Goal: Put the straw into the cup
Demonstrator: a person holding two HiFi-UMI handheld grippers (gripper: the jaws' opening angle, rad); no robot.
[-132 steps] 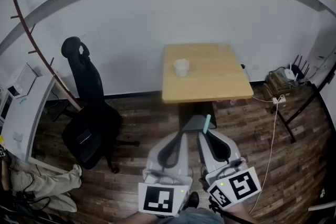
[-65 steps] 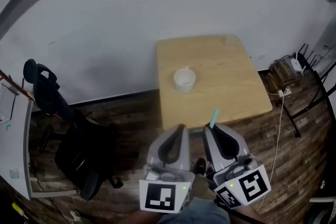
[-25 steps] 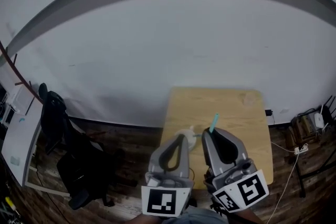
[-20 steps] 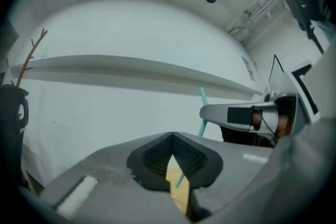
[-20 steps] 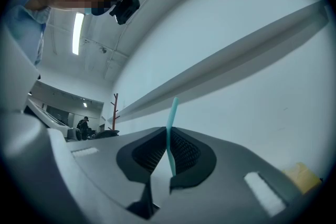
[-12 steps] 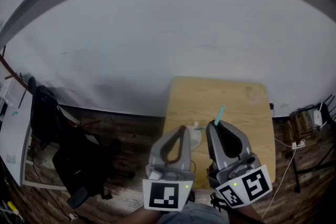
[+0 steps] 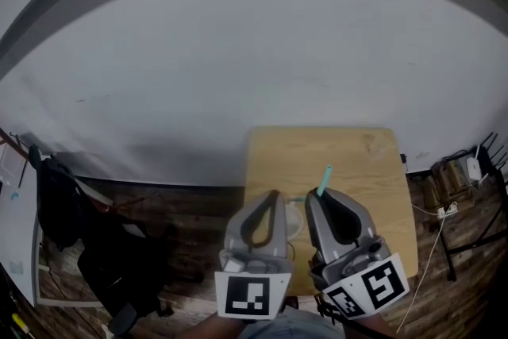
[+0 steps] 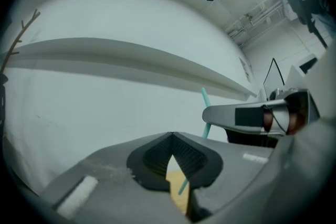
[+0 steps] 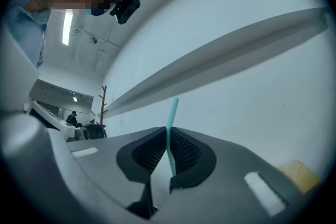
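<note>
Straw (image 9: 170, 126): teal, clamped between the fingers of the right gripper (image 9: 168, 140). The pads are closed on its lower part, and the upper part sticks out past the fingertips, leaning slightly.

Head view agrees. The straw (image 7: 324, 180) rises from the fingertips of the right gripper (image 7: 317, 197), above the wooden table (image 7: 349, 159).

Left gripper (image 8: 171, 136): fingertips together, nothing between them. A slit below the tips shows a patch of table (image 8: 175, 180) and a sliver of the straw. In the same view the right gripper (image 8: 207, 114) sits just right of the left fingers, with the straw (image 8: 204, 98) poking up from its tip.

Cup (image 7: 293, 217): white, standing on the table. It shows in the gap between the two grippers, short of both sets of fingertips, and is partly covered by the left gripper (image 7: 274, 196). The straw stands beyond it and to its right, apart from it.

Surroundings: white wall (image 7: 238, 52) ahead of the fingers, black office chair (image 7: 59, 194) well off to the left of the left fingers, coat stand (image 9: 103, 99) far left in the right gripper view.
</note>
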